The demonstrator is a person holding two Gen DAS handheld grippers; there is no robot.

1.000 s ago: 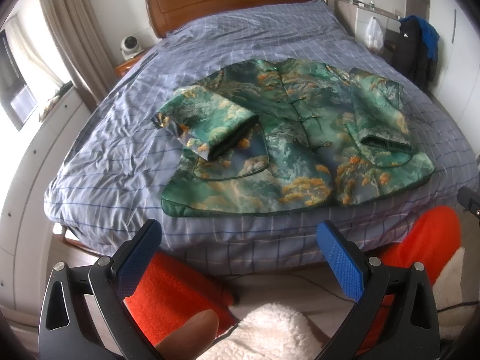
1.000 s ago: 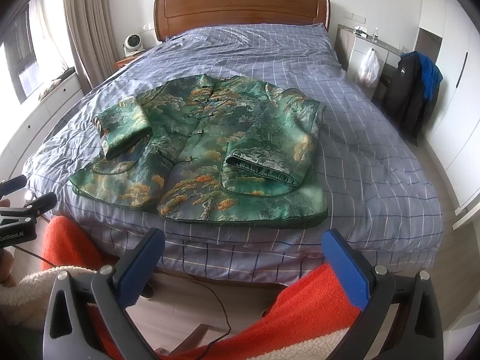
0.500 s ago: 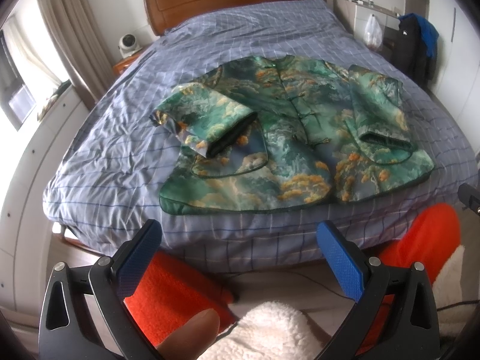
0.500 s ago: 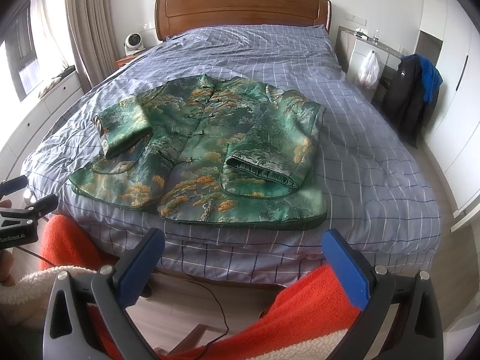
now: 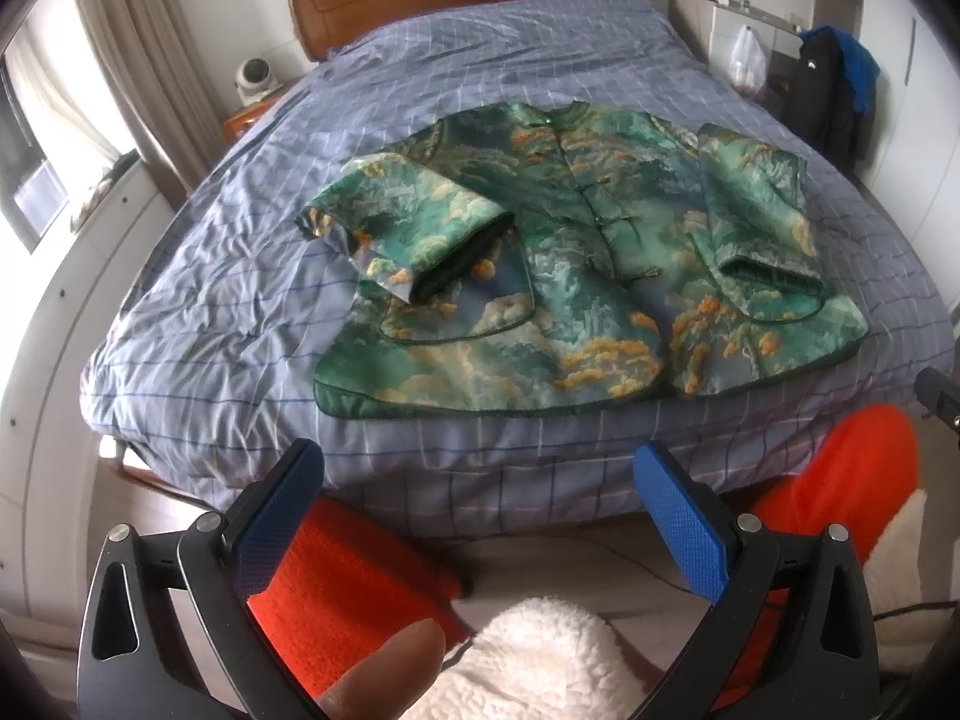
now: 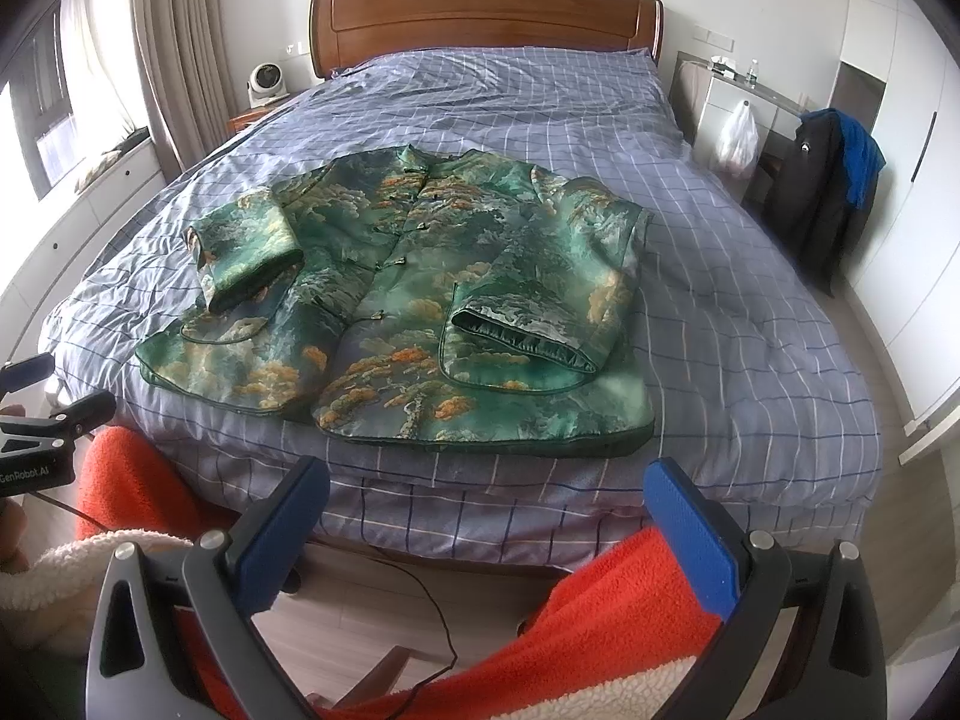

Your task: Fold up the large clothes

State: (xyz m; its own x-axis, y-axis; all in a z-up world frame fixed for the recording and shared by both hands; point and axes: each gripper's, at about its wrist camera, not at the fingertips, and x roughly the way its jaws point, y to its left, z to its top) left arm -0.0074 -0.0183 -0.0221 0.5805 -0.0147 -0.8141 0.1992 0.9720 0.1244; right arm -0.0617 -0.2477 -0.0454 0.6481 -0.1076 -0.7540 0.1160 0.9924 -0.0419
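- Green jacket [image 5: 576,276] flat on bed [image 5: 240,312], near edge, both sleeves folded in.
- L gripper [image 5: 480,516] fingers spread, empty, off bed's near edge.
- R gripper [image 6: 489,516] same, spread, holding nothing.

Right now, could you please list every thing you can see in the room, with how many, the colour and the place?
jacket: one, green with orange pattern, flat on the near part of the bed, both sleeves folded in
bed cover: one, blue-grey checked, over the whole bed
headboard: one, brown wood, far end of the bed
fan: one, white, on the bedside stand to the left
curtain: one, beige, left wall
plastic bag: one, white, hanging at the right
dark coat: one, black with a blue piece, right side
left tool: one, blue pads, open, below the bed edge
right tool: one, blue pads, open, below the bed edge
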